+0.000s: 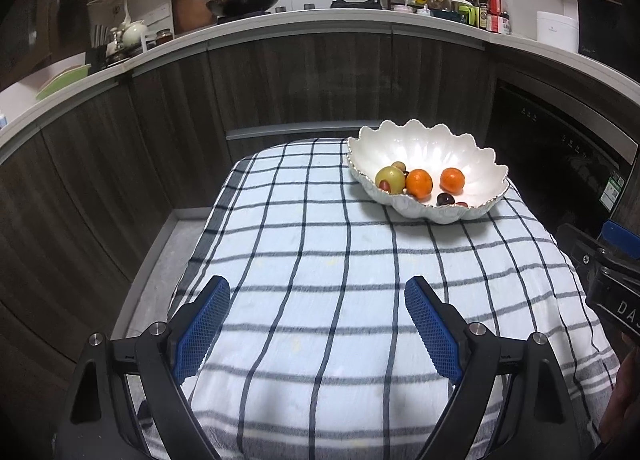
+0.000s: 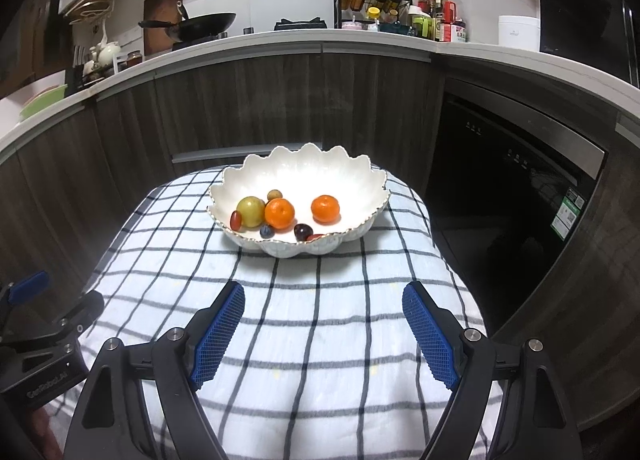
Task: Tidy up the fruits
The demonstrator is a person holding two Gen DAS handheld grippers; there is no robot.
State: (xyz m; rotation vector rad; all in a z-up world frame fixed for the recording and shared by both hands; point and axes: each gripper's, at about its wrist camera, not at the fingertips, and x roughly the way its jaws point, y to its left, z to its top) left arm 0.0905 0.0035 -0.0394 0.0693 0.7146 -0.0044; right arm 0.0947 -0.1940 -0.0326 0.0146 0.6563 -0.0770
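In the left wrist view, your left gripper hangs spread and empty over the checked cloth; fruits sit in the bowl. In the right wrist view, your right gripper is likewise apart; no loose fruit visible, task looks complete.

My fingers wear blue pads with a rough mesh grain on matt black plastic, pinned by shiny metal bolts. The checked cloth looks soft and woven. The white bowl is glossy, gilt-edged; cabinets dark wood grain.
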